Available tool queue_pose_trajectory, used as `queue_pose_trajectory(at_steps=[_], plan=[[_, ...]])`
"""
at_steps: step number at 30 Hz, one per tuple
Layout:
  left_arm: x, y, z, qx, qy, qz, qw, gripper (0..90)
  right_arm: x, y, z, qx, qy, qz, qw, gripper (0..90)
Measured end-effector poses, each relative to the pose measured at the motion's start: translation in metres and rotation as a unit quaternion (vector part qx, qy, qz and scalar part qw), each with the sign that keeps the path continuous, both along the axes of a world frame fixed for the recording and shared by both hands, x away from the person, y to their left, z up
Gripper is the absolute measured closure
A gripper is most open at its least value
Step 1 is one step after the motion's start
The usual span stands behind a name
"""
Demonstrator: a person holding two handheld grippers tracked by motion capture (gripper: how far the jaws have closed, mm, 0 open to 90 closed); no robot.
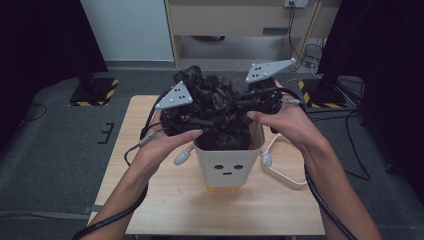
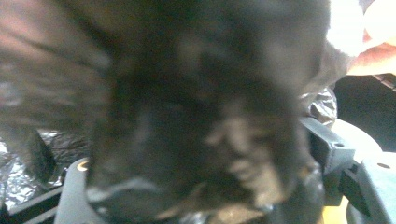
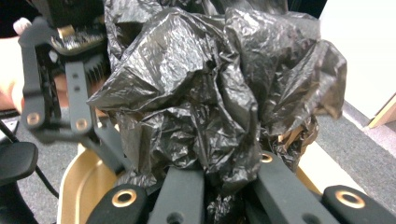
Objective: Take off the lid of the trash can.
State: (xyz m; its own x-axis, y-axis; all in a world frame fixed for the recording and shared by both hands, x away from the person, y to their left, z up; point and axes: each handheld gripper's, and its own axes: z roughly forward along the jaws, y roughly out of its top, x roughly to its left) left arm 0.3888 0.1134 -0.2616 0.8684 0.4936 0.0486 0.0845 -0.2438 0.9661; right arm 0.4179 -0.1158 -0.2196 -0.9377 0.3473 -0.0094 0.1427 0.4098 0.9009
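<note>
So this is a bin-lining job: a crumpled black trash bag (image 1: pixel 212 107) going into a small white bin (image 1: pixel 227 167) with a little face on the front, sitting on a wooden table (image 1: pixel 165 200). Right now the bag is bunched up in a big wad above and across the bin's mouth, with a bit of it already hanging down inside, by the looks of it.

The right gripper (image 1: pixel 250 107) has its jaws clamped down tight on a fold of the plastic; in the right gripper view you can see the film pinched between them, just over the tan rim of the bin. The left gripper (image 1: pixel 182 120) is buried in the bag on the other side. Its own view is mostly a dark blur of plastic right up against the lens, so I can't tell whether its jaws are actually pressing on anything.

Progress-wise I'd call it early to middle. The bag is at the bin, but it isn't spread open and none of it is folded over the rim yet. What's left, I reckon: find the bag's opening, pull it apart, push the bottom down in, cuff the edge around the rim.
</note>
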Motion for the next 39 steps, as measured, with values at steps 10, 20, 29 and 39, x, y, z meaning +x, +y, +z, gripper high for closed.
queue_pose_trajectory(at_steps=[10,20,29,39], plan=[[0.005,-0.010,-0.005,0.026,-0.021,-0.004,0.9994,48.6,-0.004,0.006,0.004,0.007,-0.009,0.001,0.9999,88.5],[0.004,-0.009,-0.006,0.041,-0.048,0.021,0.9978,87.1,-0.011,0.010,0.006,0.000,-0.025,0.010,0.9996,77.5],[0.006,-0.004,-0.005,0.038,-0.045,0.036,0.9976,88.6,-0.017,0.002,0.003,-0.022,-0.047,-0.007,0.9986,41.7],[0.000,-0.005,-0.002,0.042,-0.050,0.021,0.9977,88.0,-0.008,-0.006,0.001,-0.041,-0.033,-0.038,0.9979,81.9]])
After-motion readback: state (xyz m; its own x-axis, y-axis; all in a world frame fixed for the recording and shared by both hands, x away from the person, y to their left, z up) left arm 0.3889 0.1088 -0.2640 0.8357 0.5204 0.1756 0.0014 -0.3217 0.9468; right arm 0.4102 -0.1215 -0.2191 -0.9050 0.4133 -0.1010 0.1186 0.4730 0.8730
